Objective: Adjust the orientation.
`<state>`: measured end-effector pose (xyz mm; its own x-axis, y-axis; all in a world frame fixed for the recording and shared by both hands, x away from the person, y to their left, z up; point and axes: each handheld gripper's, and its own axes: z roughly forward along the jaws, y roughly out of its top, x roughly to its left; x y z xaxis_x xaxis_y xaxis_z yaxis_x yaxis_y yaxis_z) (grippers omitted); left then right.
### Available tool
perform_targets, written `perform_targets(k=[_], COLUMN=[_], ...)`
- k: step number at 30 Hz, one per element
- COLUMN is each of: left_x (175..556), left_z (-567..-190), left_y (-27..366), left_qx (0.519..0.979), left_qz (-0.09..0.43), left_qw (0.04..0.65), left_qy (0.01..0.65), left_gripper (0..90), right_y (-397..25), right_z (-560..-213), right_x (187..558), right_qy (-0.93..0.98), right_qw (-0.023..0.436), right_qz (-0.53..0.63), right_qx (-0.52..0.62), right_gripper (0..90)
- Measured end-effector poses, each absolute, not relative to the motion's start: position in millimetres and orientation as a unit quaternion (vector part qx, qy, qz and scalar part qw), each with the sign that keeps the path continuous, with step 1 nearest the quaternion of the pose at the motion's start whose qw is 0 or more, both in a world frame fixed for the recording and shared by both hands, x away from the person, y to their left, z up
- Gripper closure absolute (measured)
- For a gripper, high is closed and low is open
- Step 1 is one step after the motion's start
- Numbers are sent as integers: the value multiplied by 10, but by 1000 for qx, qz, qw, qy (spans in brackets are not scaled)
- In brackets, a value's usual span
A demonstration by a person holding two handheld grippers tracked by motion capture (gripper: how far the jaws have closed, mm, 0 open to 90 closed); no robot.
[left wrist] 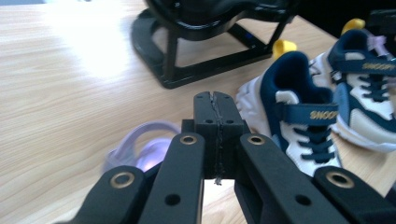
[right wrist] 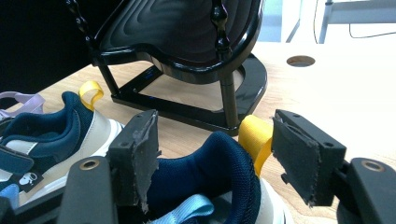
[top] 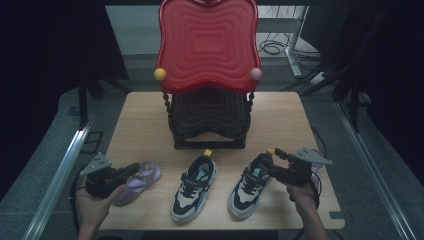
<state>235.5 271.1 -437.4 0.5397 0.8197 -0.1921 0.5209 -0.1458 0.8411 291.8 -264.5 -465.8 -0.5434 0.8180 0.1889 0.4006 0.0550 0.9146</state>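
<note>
High view: right claw [top: 274,165] straddles sneaker [top: 248,186], toe toward person.

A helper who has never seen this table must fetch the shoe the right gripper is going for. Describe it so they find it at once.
Start at the black stand with the red tray at the back of the wooden table. In front lie three shoes; take the rightmost sneaker, navy and white with a yellow heel loop, its heel between the right gripper jaws. The middle sneaker matches it; the lilac sandal lies far left.
</note>
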Motion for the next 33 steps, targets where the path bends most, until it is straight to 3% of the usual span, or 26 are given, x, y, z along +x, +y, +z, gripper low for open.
perform_targets(k=[14, 20, 33], left_x=[2153, 2091, 2079], left_z=[-4361, -4472, -4829], left_y=[3023, 3048, 2951], left_qx=[754, 782, 791], left_qz=[169, 150, 110], left_qw=[415, 369, 347], left_qy=[480, 480, 492], left_gripper=[900, 900, 900], right_y=[-2637, -2604, -2583], right_z=[-4671, -4697, -4768], right_x=[2915, 2912, 2930], right_qy=[703, 711, 716], right_qw=[201, 201, 200], right_qz=[521, 511, 497], right_qx=[440, 439, 447], right_gripper=[324, 322, 317])
